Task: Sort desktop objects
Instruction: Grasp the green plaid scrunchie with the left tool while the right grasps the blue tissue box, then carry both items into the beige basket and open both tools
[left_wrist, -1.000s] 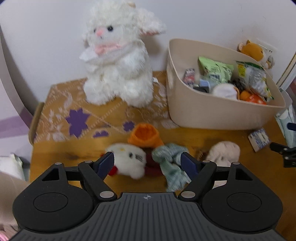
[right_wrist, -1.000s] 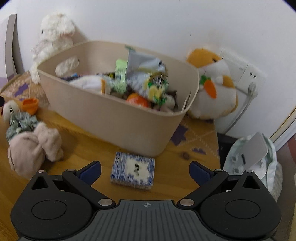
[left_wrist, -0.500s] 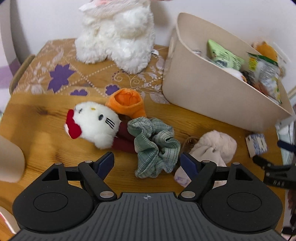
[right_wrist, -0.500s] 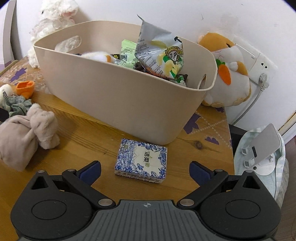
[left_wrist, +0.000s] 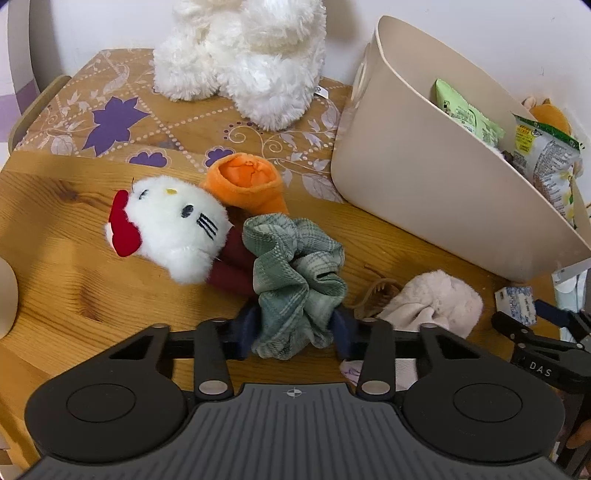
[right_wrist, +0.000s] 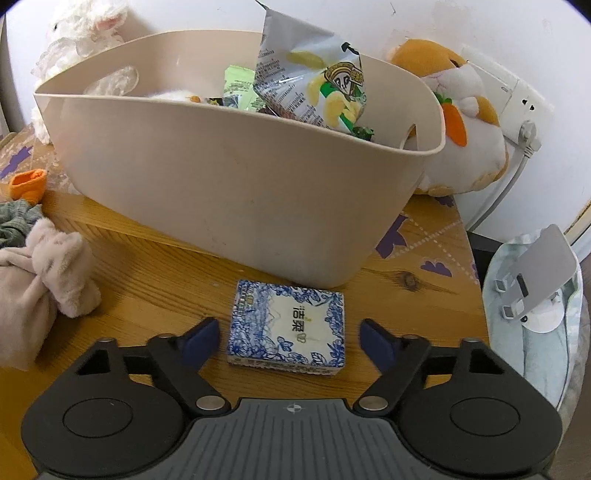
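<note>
A green plaid scrunchie (left_wrist: 295, 280) lies on the wooden table. My left gripper (left_wrist: 293, 330) has its blue fingers close on either side of the scrunchie's near end, narrowed around it. A Hello Kitty plush (left_wrist: 170, 227) and an orange cloth cup (left_wrist: 245, 181) lie behind it, a beige fuzzy cloth (left_wrist: 432, 301) to its right. My right gripper (right_wrist: 288, 338) is open, its fingers on either side of a blue-and-white tissue pack (right_wrist: 288, 328). The beige bin (right_wrist: 236, 177) holds snack bags.
A big white plush (left_wrist: 251, 59) sits at the back on a patterned cloth (left_wrist: 110, 107). An orange-and-white plush (right_wrist: 465, 122) stands behind the bin by a wall socket (right_wrist: 524, 107). A grey stand (right_wrist: 535, 273) lies off the table's right edge.
Both grippers moved forward and down. The left fingers narrowed around the green scrunchie. The right fingers narrowed and now straddle the tissue pack.
</note>
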